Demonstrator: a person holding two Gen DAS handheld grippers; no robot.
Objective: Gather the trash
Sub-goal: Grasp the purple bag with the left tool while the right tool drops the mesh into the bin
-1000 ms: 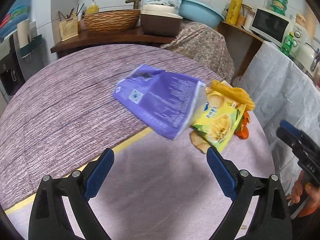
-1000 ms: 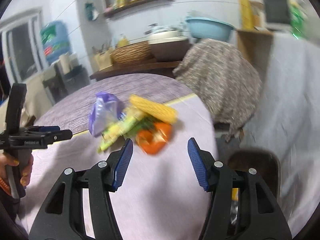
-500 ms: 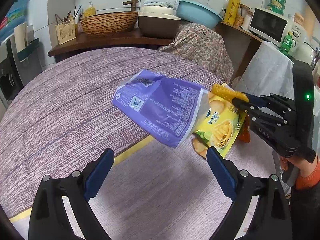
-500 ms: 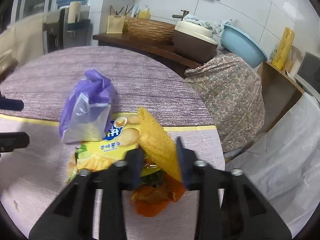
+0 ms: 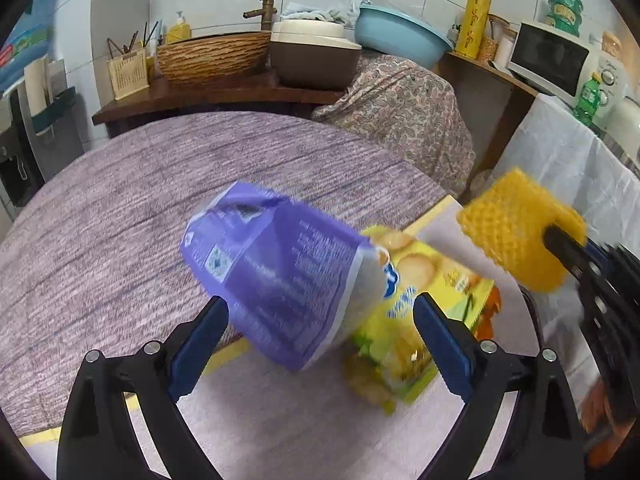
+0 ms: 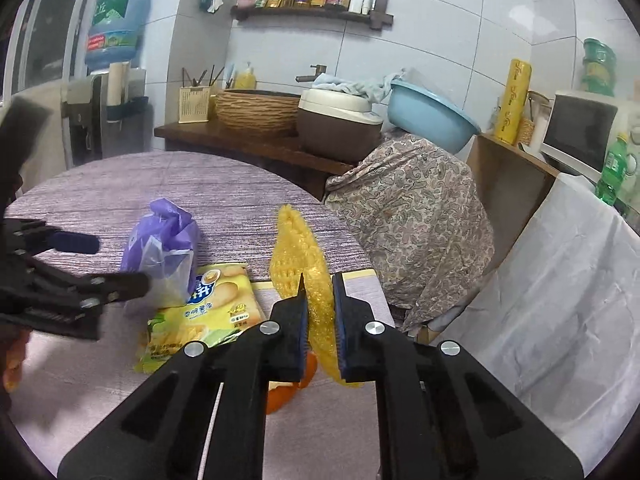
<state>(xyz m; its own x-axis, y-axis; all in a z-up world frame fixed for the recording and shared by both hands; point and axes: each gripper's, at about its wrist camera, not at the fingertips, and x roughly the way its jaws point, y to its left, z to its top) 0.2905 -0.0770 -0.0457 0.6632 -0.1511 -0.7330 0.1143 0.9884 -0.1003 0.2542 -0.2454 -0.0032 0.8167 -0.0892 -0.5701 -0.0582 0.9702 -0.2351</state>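
My right gripper [image 6: 320,320] is closing, clamped on the yellow foam net sleeve [image 6: 302,256]; my left gripper [image 5: 320,344] gapes around the near end of the purple plastic bag [image 5: 280,276].

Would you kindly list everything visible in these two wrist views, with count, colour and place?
Yellow foam net sleeve: one, yellow, clamped in the right gripper, lifted off the table.
Purple plastic snack bag: one, purple, on the table, overlapping the yellow packet.
Yellow biscuit packet: one, yellow-green, flat on the table.
Orange wrapper: one, orange, on the table below the right gripper.
Round table: one, purple woven cloth.
Woven basket: one, tan, back counter.
Brown-and-cream cooker: one, beside the basket.
Blue basin: one, pale blue, behind the cooker.
Microwave: one, white, far right.
Left gripper: black, blue pads, open around the purple bag.
Right gripper: black, jaws closing on the net sleeve.
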